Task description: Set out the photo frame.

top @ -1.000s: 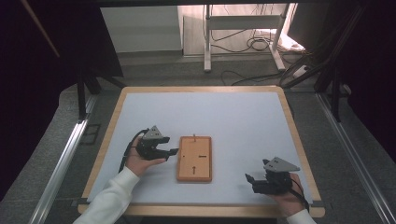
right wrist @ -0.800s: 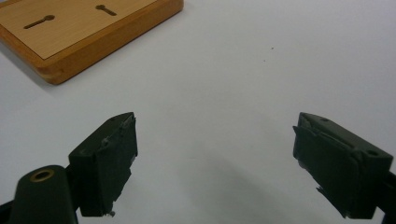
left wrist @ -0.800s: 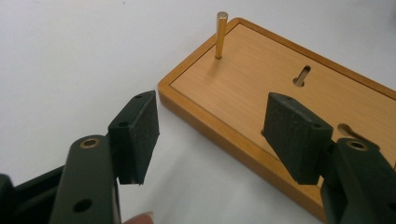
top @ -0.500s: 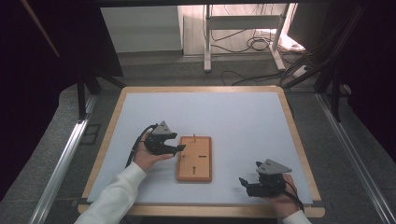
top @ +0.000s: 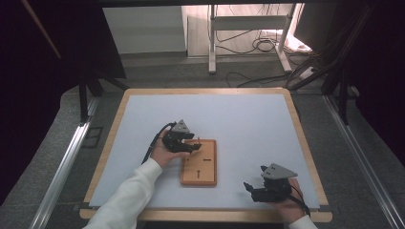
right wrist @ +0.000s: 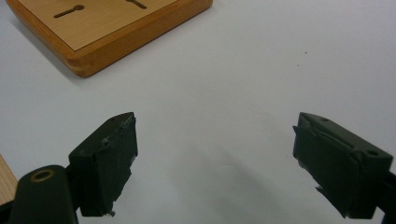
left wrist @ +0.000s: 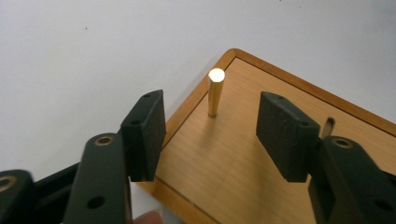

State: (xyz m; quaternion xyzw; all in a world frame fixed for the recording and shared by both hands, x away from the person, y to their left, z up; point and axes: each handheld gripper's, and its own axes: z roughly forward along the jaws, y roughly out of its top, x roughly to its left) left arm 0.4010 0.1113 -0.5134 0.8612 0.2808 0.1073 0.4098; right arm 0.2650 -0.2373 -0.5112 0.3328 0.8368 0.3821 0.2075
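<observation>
White bench (top: 143,119) under a wooden board (top: 199,163) near mid-front. Left gripper (left wrist: 210,123) spread astride the upright brass peg (left wrist: 215,92), likely lined up to pinch. Right gripper (right wrist: 215,161) spread, parked aside, empty.

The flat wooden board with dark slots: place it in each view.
High view: flat wooden board, table centre, beside left gripper.
Left gripper view: centre-right, behind open jaws.
Right gripper view: top left.
Shared landmark: its dark slots; white table surface.
</observation>
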